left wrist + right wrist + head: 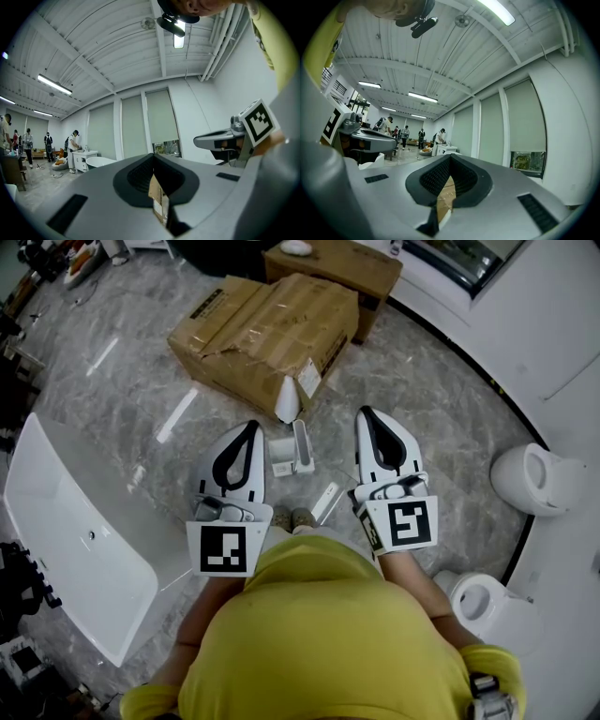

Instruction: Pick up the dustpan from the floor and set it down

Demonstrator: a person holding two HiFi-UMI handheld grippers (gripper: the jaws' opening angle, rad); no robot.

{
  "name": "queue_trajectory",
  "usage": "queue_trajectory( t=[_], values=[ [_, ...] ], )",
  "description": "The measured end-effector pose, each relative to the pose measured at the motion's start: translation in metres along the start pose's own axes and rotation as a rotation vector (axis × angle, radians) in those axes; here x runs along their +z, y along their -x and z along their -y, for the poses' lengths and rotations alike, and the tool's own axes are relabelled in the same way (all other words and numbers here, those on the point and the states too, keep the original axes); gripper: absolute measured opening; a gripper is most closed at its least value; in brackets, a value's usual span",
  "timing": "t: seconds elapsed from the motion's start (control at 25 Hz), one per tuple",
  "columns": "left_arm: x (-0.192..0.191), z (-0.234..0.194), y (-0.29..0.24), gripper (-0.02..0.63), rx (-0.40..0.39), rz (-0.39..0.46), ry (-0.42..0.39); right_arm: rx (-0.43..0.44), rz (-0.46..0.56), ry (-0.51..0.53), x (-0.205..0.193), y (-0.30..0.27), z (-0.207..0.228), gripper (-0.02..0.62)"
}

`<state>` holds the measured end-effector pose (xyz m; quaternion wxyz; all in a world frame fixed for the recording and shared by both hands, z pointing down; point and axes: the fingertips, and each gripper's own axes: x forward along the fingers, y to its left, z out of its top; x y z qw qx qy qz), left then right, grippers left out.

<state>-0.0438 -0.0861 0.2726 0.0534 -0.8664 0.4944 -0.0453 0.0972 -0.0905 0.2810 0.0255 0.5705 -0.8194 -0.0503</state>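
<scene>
Head view: the left gripper (251, 427) and the right gripper (367, 414) are held level above the marble floor (141, 381), each with jaws closed together on nothing. The white dustpan (292, 454) is seen lying on the floor between them, near a cardboard box (267, 334).

The grey marbled stone floor (122, 399) carries a torn, flattened brown cardboard box (262, 329), with a 2nd brown cardboard box (337, 268) just behind it. A long white bathtub (75, 531) lies at the left and 2 white ceramic toilets (534, 479) at the right. A small white plastic dustpan (300, 448) stands near the torn box.
</scene>
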Motion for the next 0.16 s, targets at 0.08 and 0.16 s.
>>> queue_trajectory(
  t=[0.08,0.16],
  values=[
    [0.0004,0.0035,0.0000,-0.002,-0.002,-0.006,-0.003,0.005,0.001,0.005,0.0009,0.0012,0.0014,0.011],
    [0.0003,0.0077,-0.0002,-0.002,-0.003,-0.012,-0.005,0.010,0.003,0.009,0.0011,0.0027,0.0033,0.011]
  ],
)
